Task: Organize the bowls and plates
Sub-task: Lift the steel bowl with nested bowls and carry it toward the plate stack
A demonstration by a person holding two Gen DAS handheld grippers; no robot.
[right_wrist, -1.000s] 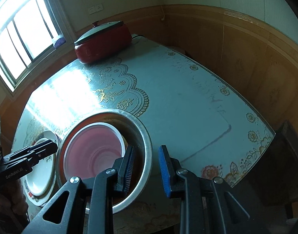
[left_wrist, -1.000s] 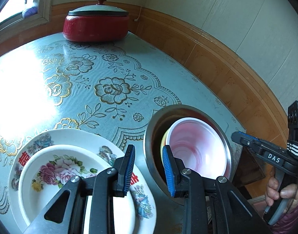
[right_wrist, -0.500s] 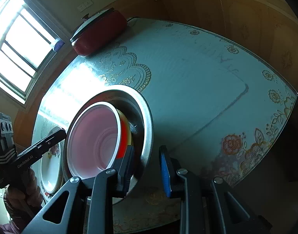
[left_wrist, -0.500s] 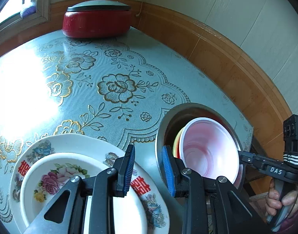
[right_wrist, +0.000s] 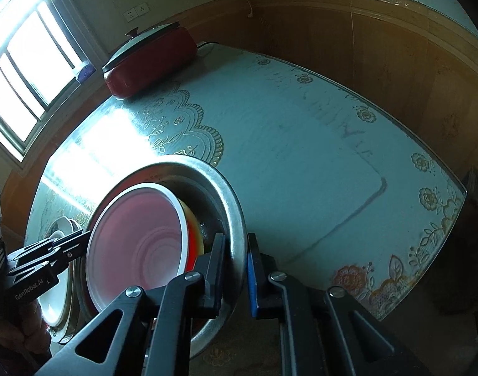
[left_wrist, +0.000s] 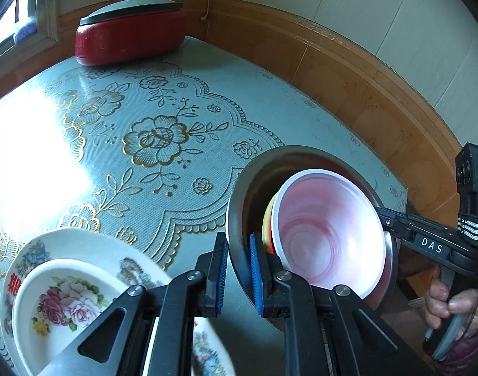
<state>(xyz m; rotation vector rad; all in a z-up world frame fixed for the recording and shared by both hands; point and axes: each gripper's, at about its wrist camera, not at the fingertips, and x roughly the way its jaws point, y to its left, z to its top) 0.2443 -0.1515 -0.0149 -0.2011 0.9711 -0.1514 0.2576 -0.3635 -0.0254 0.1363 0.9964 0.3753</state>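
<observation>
At far left on the table [left_wrist: 270, 100], a white floral bowl [left_wrist: 60, 307] sits nested in a larger patterned plate [left_wrist: 91, 244], both glazed ceramic with printed roses; stacking small in large saves room and suggests that this pile is where dishes are gathered. Beside it, the left gripper [left_wrist: 237, 277] has just closed its jaws onto the near rim of the steel basin [left_wrist: 239, 194], one blue ribbed pad [left_wrist: 220, 279] outside the wall and one inside, so the thin metal lip is pinched. The basin is round, dull grey and smooth, and it holds a pink-washed white bowl [left_wrist: 326, 235] nested over a yellow and red bowl [left_wrist: 267, 228], of which only the edge shows. On the opposite rim the right gripper [right_wrist: 235, 272] has likewise just closed and clamps the lip; a grip on two sides probably serves to carry the loaded basin level, though it appears tilted here. Behind stands a red lidded cooker [left_wrist: 129, 34]. The tablecloth is embossed teal vinyl with gold flowers.
</observation>
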